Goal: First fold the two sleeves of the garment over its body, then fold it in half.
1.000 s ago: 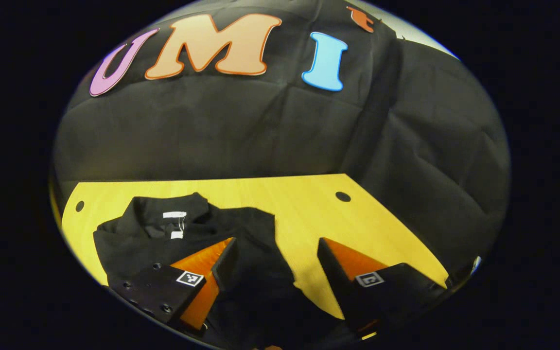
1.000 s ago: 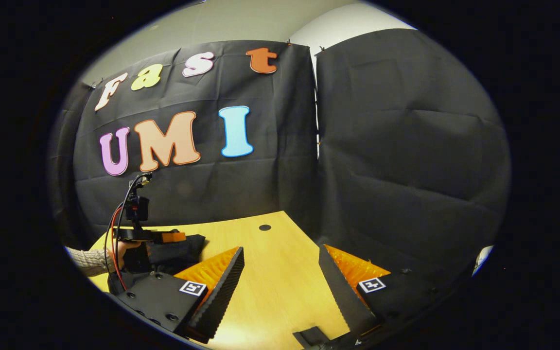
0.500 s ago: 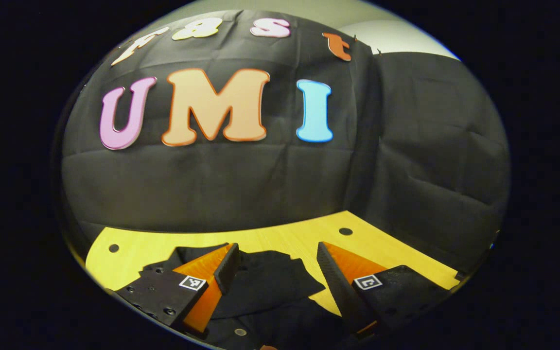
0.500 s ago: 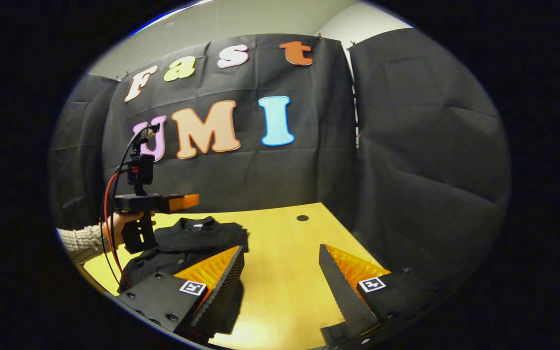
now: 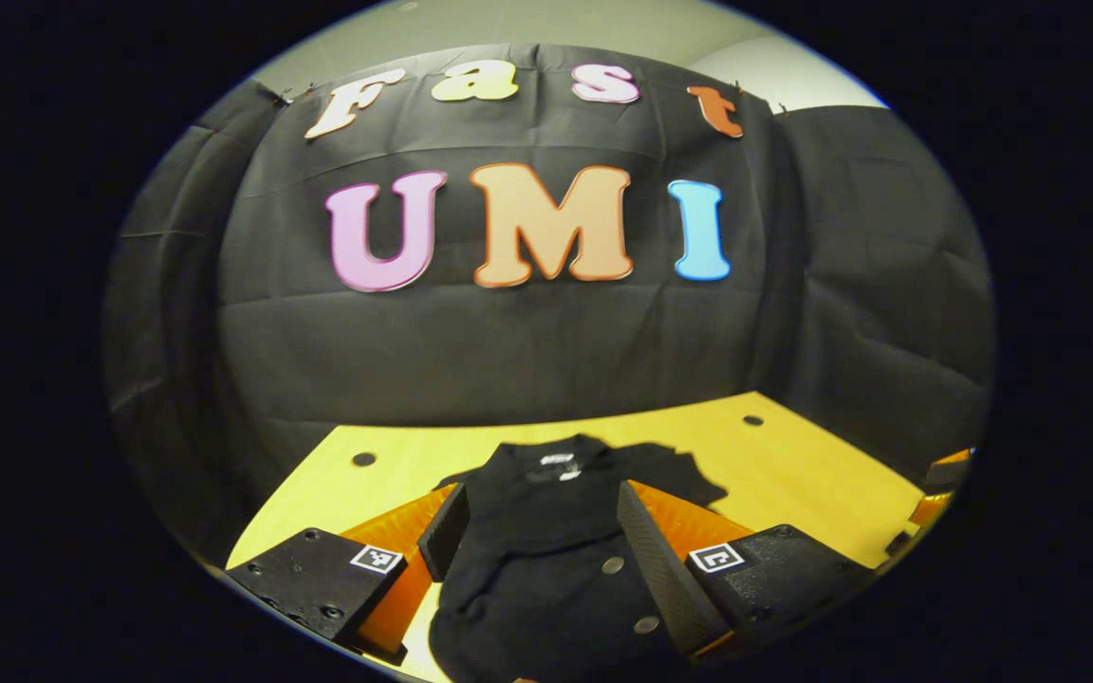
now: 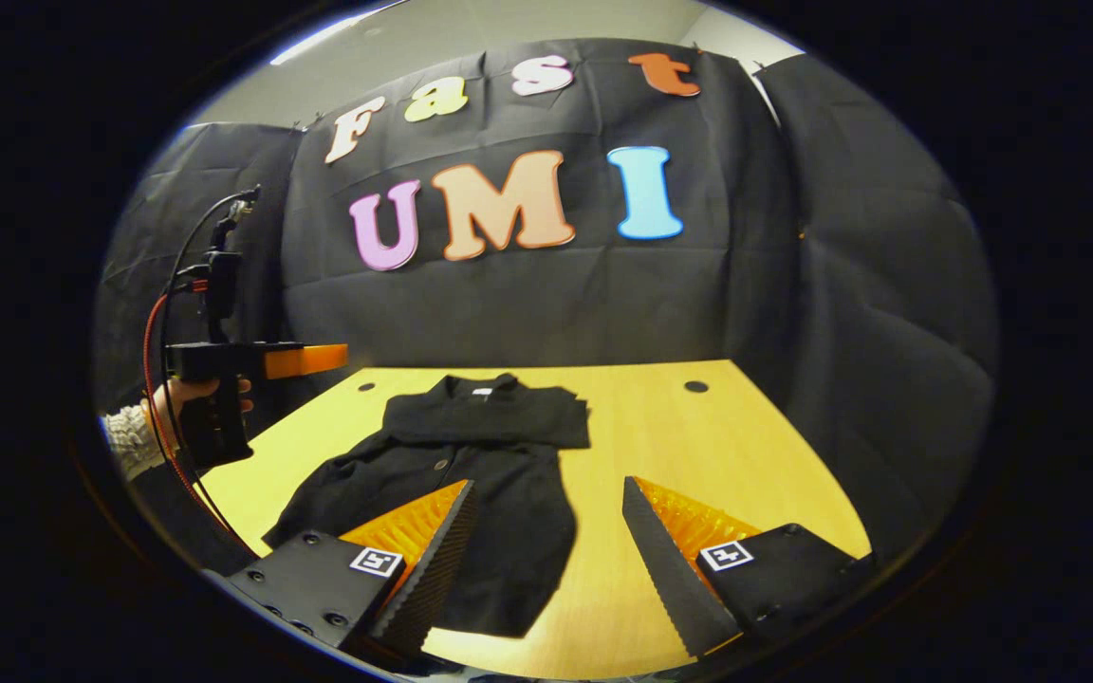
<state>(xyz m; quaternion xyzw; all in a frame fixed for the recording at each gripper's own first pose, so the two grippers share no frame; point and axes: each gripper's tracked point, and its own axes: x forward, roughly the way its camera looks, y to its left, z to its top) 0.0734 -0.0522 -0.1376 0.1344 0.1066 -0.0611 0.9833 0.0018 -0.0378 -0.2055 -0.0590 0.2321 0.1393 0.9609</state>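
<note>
Both raised off garment (image 6: pixel 471 465), left hand-held gripper (image 5: pixel 532 531) released, right hand-held gripper (image 6: pixel 546 531) released

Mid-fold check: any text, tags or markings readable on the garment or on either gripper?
Neck label on the garment: white, too small to read.
Square markers on the left gripper: black-and-white patterns, no words.
Square markers on the right gripper: likewise, no words.
Nothing on these is legible enough to quote.

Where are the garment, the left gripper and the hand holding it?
garment (image 6: pixel 499 474), right gripper view, on the cloth of its body.
left gripper (image 6: pixel 319 359), right gripper view, by its fingertips, above the table's left edge.
hand (image 6: pixel 188 391), right gripper view, on the fingers around the handle.
</note>
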